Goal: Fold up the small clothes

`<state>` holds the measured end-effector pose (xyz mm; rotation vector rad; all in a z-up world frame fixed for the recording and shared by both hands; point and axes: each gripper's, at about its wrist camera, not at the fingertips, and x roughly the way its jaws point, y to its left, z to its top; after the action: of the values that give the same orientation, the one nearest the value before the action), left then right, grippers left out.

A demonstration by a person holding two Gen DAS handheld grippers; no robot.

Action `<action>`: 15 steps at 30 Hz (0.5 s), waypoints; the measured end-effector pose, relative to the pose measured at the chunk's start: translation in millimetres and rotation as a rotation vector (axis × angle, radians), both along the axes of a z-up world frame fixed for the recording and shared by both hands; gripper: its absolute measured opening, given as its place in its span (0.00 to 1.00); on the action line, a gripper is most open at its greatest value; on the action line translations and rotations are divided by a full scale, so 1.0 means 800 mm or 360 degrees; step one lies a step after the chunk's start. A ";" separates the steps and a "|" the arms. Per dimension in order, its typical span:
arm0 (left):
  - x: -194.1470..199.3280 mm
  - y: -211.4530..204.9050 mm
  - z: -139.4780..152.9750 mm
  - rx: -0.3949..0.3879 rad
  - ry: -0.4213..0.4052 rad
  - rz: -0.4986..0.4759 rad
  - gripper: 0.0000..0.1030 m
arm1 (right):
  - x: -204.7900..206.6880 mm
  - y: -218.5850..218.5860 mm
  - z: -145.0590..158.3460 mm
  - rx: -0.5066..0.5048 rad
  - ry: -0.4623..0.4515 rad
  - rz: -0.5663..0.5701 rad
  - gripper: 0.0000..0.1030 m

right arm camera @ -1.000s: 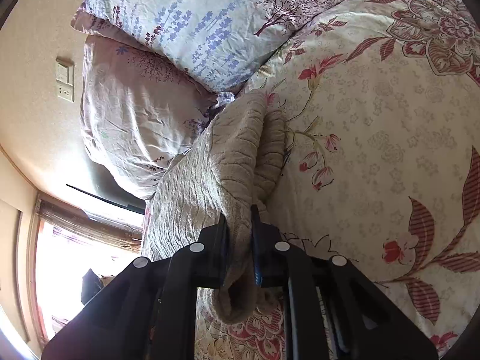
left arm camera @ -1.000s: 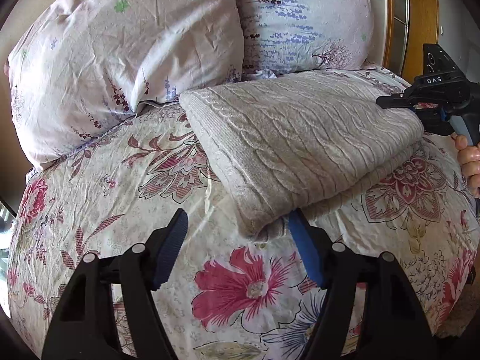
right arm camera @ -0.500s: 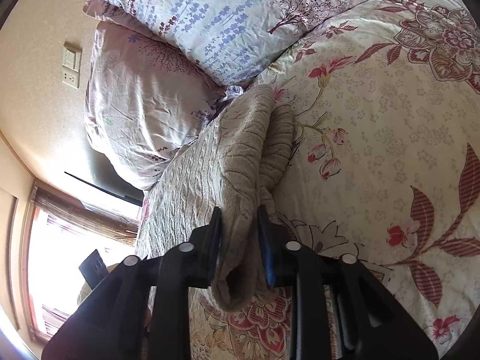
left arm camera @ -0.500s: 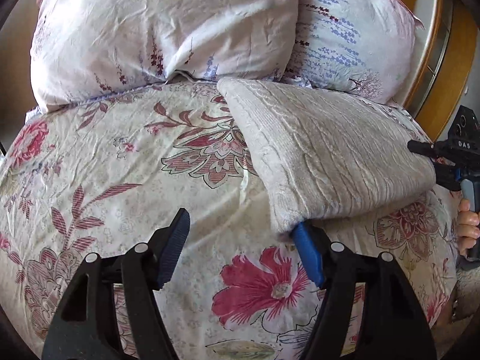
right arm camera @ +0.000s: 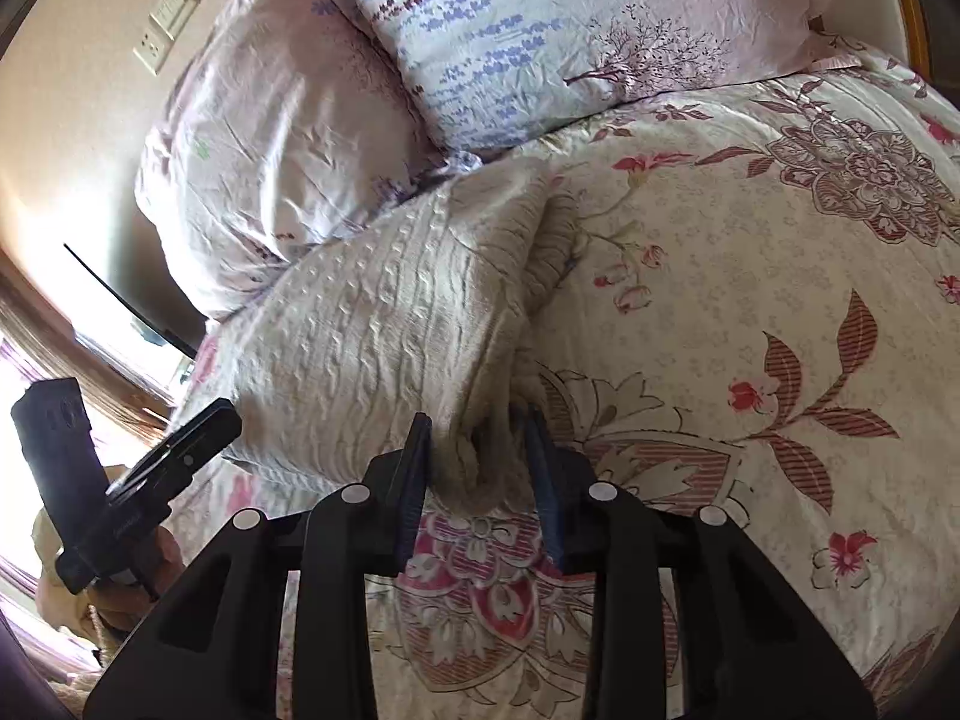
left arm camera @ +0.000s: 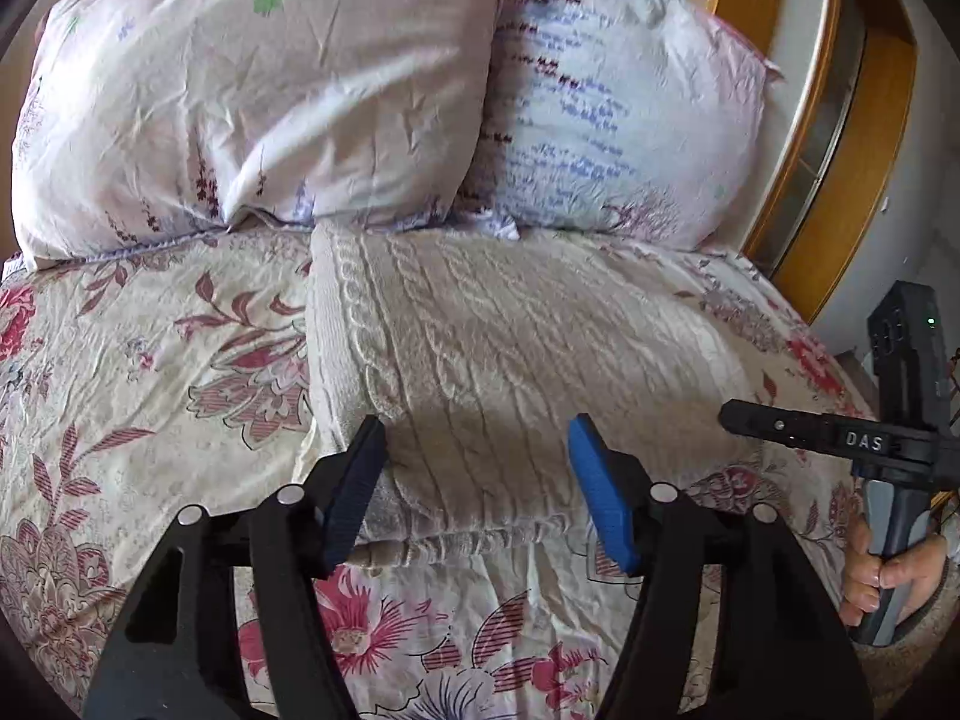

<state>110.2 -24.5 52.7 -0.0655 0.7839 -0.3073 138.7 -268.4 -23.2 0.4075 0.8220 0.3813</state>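
Sweater (left arm camera: 510,360) now folded flat, right gripper (right arm camera: 480,462) loosened off its corner, closing, left gripper (left arm camera: 474,480) apart, closing

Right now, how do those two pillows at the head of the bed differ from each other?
The pink pillow is mostly plain, with a few small sprigs and a green clover mark; the pale blue pillow carries rows of purple flower spikes and a dark tree print. The pink pillow lies nearer the wall socket, the pale blue pillow nearer the wooden frame. In the left wrist view the pink one overlaps the blue one's edge. Both are crinkled and sit just behind the folded knit sweater.
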 end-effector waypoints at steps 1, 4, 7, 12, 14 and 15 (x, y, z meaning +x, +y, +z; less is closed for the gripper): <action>0.004 -0.002 -0.007 0.0037 0.0025 0.0027 0.55 | 0.001 0.003 -0.005 -0.0053 0.0019 -0.0009 0.33; 0.010 -0.010 -0.018 0.0174 0.0048 0.0063 0.52 | 0.004 0.010 -0.016 -0.0126 0.0037 -0.0007 0.35; 0.005 -0.014 -0.017 0.0233 0.0011 0.0049 0.52 | -0.004 0.013 -0.004 -0.0199 -0.0046 -0.0039 0.36; -0.026 -0.010 0.003 0.0184 -0.0171 -0.0015 0.65 | -0.036 0.018 0.032 -0.0185 -0.0366 0.0019 0.36; -0.020 -0.011 -0.003 0.0173 -0.0117 -0.0033 0.65 | -0.031 0.027 0.032 -0.0172 -0.0376 0.0079 0.36; -0.016 -0.011 -0.008 0.0175 -0.0085 -0.0027 0.65 | -0.030 0.031 0.030 -0.0185 -0.0386 0.0094 0.36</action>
<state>97.7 -33.5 46.4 0.0528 0.7477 -0.2803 115.1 -243.9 1.2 0.2236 0.6167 0.4266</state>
